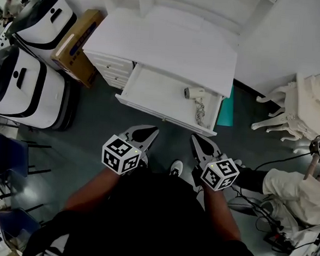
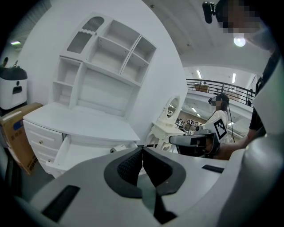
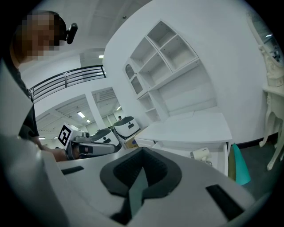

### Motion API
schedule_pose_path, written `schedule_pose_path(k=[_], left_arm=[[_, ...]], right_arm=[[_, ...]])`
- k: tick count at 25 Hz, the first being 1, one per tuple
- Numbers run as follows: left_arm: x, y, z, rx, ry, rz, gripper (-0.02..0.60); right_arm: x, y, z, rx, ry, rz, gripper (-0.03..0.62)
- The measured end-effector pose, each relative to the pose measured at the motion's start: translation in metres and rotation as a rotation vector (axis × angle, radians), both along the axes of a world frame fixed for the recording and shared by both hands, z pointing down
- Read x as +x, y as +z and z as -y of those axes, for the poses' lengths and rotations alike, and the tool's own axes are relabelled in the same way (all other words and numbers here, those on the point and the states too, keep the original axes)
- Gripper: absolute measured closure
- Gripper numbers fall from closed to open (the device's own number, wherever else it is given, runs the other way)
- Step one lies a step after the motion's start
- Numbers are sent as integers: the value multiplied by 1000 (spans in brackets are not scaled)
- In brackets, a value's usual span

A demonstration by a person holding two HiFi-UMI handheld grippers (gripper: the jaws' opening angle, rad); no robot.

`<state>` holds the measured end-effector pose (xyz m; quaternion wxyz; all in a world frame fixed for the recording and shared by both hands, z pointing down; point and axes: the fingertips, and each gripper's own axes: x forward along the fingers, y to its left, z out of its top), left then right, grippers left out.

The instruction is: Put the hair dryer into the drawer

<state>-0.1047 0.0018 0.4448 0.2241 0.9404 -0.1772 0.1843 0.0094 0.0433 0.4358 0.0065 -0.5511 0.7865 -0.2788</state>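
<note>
A white hair dryer (image 1: 194,92) lies inside the open white drawer (image 1: 151,91) of the desk, its coiled cord (image 1: 200,112) trailing toward the drawer's front right corner. The dryer also shows past the jaws in the left gripper view (image 2: 118,149) and the right gripper view (image 3: 200,154). My left gripper (image 1: 146,131) hovers over the dark floor in front of the drawer, jaws shut and empty. My right gripper (image 1: 198,141) is beside it, also shut with nothing held. Each gripper sees the other: the right gripper (image 2: 174,140) and the left gripper (image 3: 114,144).
The white desk (image 1: 171,43) with shelves stands against the wall. Two white machines (image 1: 26,82) and a cardboard box (image 1: 75,45) stand at the left. A teal object (image 1: 225,110) leans at the drawer's right. White ornate furniture (image 1: 309,102), cables and another person (image 1: 287,188) are at the right.
</note>
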Motion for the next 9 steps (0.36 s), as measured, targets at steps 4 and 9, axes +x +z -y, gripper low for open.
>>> schedule_pose_path(k=[4, 9], left_arm=[[-4, 2, 5, 0, -14, 3, 572], [-8, 1, 5, 1, -12, 8, 571]], right_arm=[[2, 2, 2, 0, 1, -1, 569], [-5, -1, 3, 3, -3, 7, 569]])
